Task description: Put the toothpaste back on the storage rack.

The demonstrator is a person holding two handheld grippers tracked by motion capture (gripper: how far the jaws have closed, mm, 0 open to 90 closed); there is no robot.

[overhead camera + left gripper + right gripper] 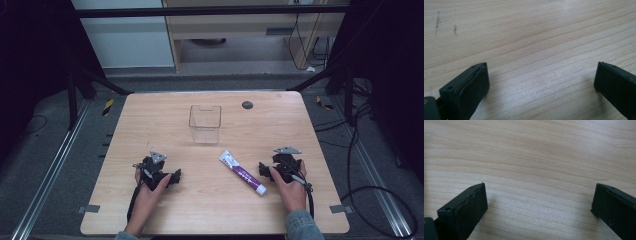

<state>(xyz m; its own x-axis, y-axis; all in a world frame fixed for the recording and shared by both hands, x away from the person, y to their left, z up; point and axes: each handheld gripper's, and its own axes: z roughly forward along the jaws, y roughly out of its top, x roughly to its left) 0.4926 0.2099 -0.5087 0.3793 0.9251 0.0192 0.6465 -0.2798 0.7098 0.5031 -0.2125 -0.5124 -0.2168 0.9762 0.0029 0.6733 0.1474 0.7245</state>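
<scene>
Resting grippers: we see the left gripper (pixel 173 178) and right gripper (pixel 264 170) on the wooden table (pixel 150 120), jaws spread wide, holding nothing.
Toothpaste tube (pixel 242 172): lying flat just beside our right gripper; we judge it light, soft, slippery; take it across the middle.
Clear plastic container (pixel 205 124): upright beyond, empty.

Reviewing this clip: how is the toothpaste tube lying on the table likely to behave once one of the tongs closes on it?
The toothpaste tube lies flat and slanted on the wooden table, so it probably will not roll far. Its flattened white body looks soft, so it may dent or sag when pinched mid-length. The glossy skin could slip; near the cap end seems firmer. It looks light for its size.
</scene>
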